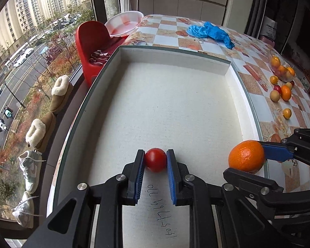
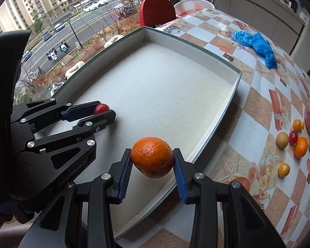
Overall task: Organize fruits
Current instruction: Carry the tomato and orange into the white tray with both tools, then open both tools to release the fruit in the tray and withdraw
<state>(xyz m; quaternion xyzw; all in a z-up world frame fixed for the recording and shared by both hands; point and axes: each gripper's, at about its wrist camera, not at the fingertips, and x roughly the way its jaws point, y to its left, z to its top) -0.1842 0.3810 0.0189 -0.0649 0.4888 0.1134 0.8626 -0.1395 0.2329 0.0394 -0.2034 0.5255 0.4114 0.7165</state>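
Your left hand-held gripper (image 1: 155, 159) is clamped on a small red fruit (image 1: 156, 159), which sits low over the white floor of the shallow box (image 1: 175, 107), near its closest end. Your right hand-held gripper (image 2: 153, 161) is squeezing an orange (image 2: 152, 157) between its blue pads, held above the box's right rim. Further out on the bench (image 2: 254, 107) there's a loose cluster of small fruits (image 2: 295, 142) beside a clear bowl (image 1: 282, 68) of oranges, plus a crumpled blue glove (image 1: 210, 32) at the far end.
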